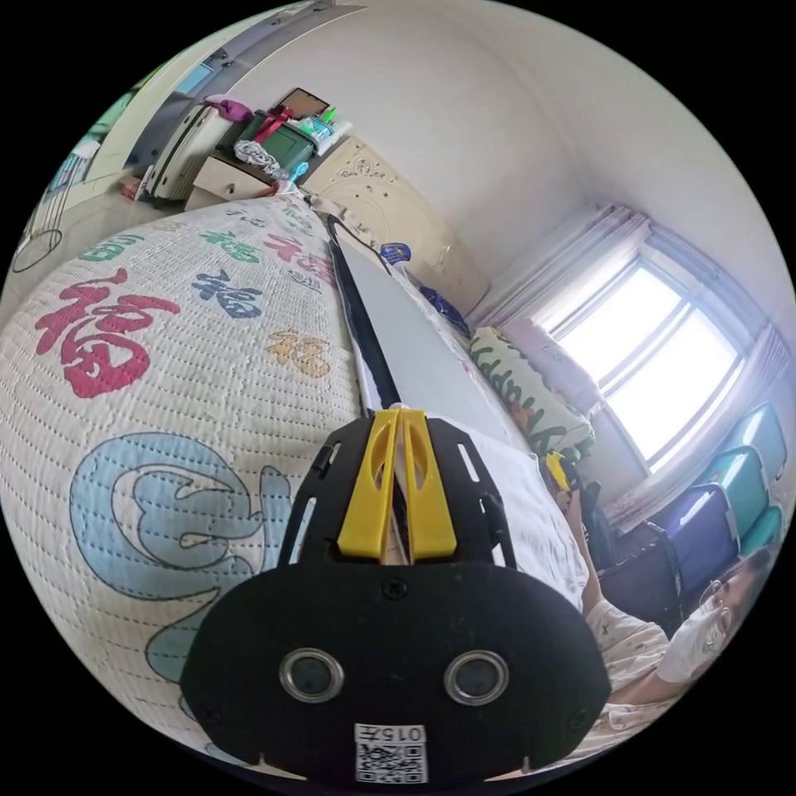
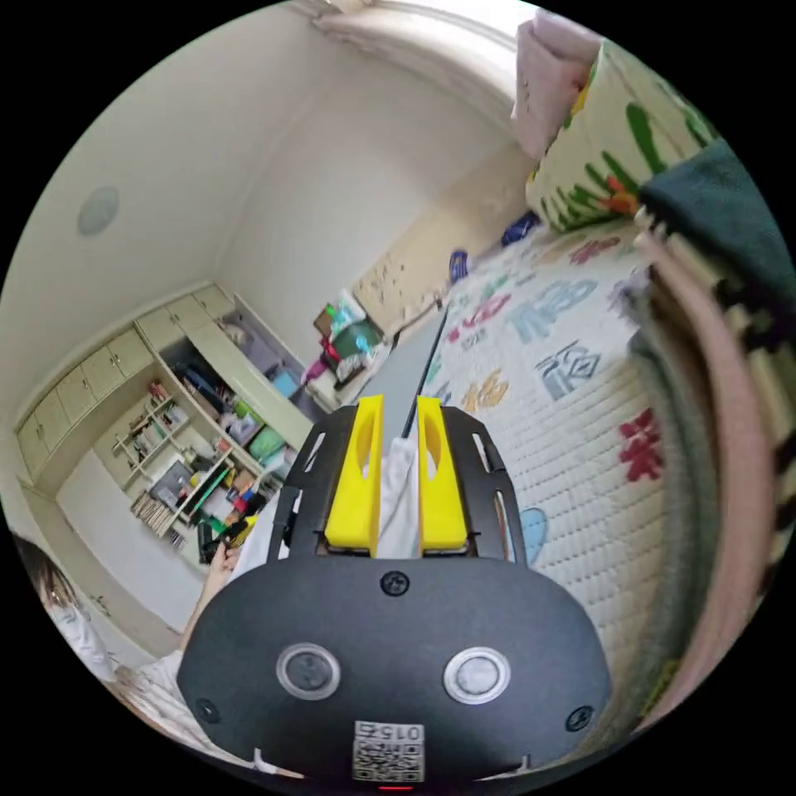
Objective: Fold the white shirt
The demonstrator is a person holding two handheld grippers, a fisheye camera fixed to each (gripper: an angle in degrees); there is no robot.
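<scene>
Fabric runs taut away from your left gripper in the left gripper view: the white shirt is stretched edge-on from between the yellow jaws toward the far end of the bed, a dark band along its near edge, and the jaws are pressed together on it. The quilted bedspread, printed with coloured characters, lies to the left of the shirt; a rolled green-patterned quilt sits to the right near the window. At the far end, boxes and a green bin are stacked beside the headboard. A person sits low at the right, holding the other gripper. In the right gripper view, your right gripper has its jaws narrowly apart with white cloth bunched between them, both jaws touching it, and the shirt stretches away as a grey strip along the left edge of the bedspread. Open shelving stands at far left.
</scene>
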